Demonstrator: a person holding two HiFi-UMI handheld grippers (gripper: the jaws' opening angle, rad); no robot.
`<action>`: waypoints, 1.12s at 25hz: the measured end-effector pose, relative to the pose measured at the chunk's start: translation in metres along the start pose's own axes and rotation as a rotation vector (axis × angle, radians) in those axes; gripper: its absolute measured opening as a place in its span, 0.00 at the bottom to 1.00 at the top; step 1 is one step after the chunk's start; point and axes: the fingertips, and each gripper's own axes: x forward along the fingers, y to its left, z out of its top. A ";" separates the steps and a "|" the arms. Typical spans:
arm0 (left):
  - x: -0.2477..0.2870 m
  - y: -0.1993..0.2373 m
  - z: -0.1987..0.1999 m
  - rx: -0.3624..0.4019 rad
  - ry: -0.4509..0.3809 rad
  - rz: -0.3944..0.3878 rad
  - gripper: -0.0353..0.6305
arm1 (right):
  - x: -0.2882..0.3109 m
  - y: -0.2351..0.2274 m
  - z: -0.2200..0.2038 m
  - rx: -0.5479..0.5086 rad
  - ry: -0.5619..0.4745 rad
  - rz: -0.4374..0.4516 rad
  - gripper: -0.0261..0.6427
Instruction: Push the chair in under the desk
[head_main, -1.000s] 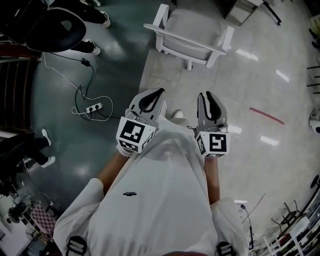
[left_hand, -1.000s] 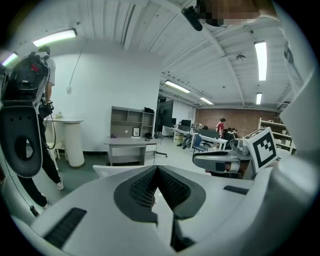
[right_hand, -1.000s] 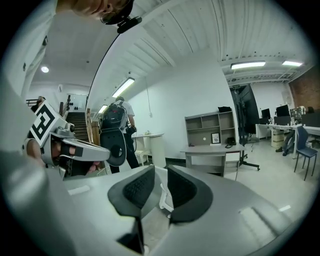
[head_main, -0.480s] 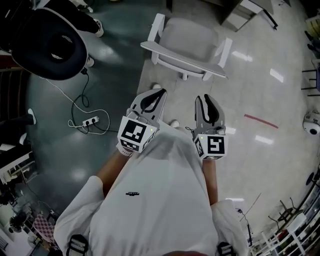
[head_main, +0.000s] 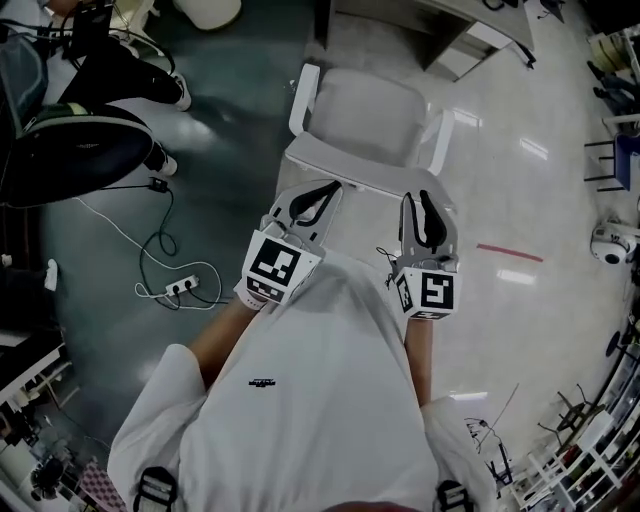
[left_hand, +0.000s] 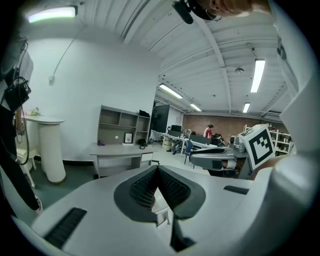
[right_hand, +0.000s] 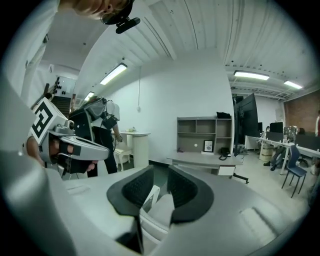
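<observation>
A white chair (head_main: 360, 115) stands on the floor with its back towards me, facing a grey desk (head_main: 445, 30) at the top of the head view. My left gripper (head_main: 322, 188) is shut, its tips just at the left end of the chair's back rail; its pads (left_hand: 150, 186) meet with nothing between them. Over the rail's right end is my right gripper (head_main: 424, 197), whose jaws have just been opening. In the right gripper view the chair (right_hand: 161, 209) shows through the gap, and the pads (right_hand: 136, 189) do not press on it. The desk (right_hand: 200, 160) lies ahead.
A person in dark clothes beside a black round seat (head_main: 75, 150) is at the left. A power strip (head_main: 176, 288) with a white cable lies on the dark floor. A red tape mark (head_main: 510, 252) is on the right. A shelf unit (left_hand: 122, 125) stands behind the desk.
I have walked up to the chair: both grippers were well short of it and now reach its back rail. The right gripper's jaws stand a little wider.
</observation>
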 end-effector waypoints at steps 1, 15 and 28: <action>0.003 0.008 0.001 0.001 0.004 -0.009 0.06 | 0.007 -0.001 0.003 0.002 -0.003 -0.011 0.18; 0.056 0.032 0.012 0.067 0.108 -0.064 0.06 | 0.054 -0.018 0.003 0.012 0.078 0.084 0.20; 0.096 -0.003 -0.102 0.456 0.497 -0.379 0.29 | 0.063 0.016 -0.085 -0.202 0.387 0.486 0.32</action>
